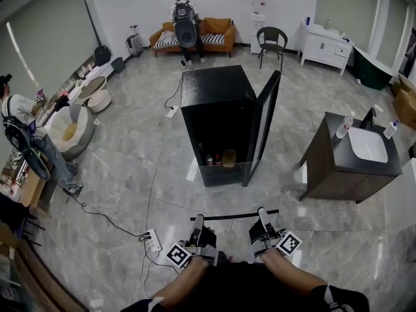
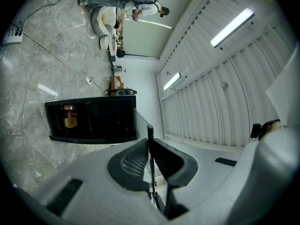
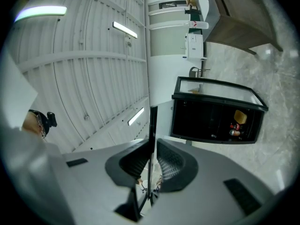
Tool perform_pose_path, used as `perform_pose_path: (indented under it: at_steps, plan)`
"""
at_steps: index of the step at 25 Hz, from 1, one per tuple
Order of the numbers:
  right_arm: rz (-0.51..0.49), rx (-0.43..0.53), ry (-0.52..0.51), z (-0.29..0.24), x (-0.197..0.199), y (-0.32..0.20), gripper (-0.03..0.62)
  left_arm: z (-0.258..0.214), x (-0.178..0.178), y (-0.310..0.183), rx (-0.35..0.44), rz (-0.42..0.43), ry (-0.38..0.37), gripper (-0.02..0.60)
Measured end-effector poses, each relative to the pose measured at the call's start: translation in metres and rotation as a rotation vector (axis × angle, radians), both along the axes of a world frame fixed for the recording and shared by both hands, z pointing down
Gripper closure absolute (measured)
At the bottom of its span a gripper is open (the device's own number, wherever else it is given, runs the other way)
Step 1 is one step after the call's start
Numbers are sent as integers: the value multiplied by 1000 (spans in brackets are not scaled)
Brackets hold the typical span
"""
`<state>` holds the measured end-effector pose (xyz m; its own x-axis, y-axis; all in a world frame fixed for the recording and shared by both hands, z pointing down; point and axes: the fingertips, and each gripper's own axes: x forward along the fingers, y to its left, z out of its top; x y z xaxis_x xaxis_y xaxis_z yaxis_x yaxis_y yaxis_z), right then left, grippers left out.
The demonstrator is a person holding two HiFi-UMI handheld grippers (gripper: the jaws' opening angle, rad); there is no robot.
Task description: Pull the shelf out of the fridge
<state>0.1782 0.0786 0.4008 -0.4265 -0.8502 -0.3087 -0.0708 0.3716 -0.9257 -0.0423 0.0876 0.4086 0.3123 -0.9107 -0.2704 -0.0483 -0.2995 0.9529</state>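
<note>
The black fridge (image 1: 218, 109) stands mid-floor with its door (image 1: 263, 125) swung open to the right; bottles and a yellow thing sit low inside. The shelf (image 1: 235, 215), a thin dark-edged pane, hangs level in the air in front of it, well outside the fridge. My left gripper (image 1: 198, 218) is shut on its left end and my right gripper (image 1: 261, 211) on its right end. In the left gripper view the shelf (image 2: 150, 139) shows edge-on between the jaws of the left gripper (image 2: 150, 161). The right gripper (image 3: 151, 161) likewise has the shelf (image 3: 152, 125) between its pads.
A dark vanity with a white sink (image 1: 354, 155) stands to the right. A power strip (image 1: 151, 237) and its cable lie on the floor at my left. One person (image 1: 26, 142) is at the left wall, another (image 1: 185, 28) by the sofa, near a chair (image 1: 271, 41).
</note>
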Motion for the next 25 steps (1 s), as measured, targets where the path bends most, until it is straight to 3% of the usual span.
perform_pose_path:
  at_steps: [25]
  plan:
    - [-71,50,-6,-14,52,40,530,-17,54,47,45,-42,-20,540]
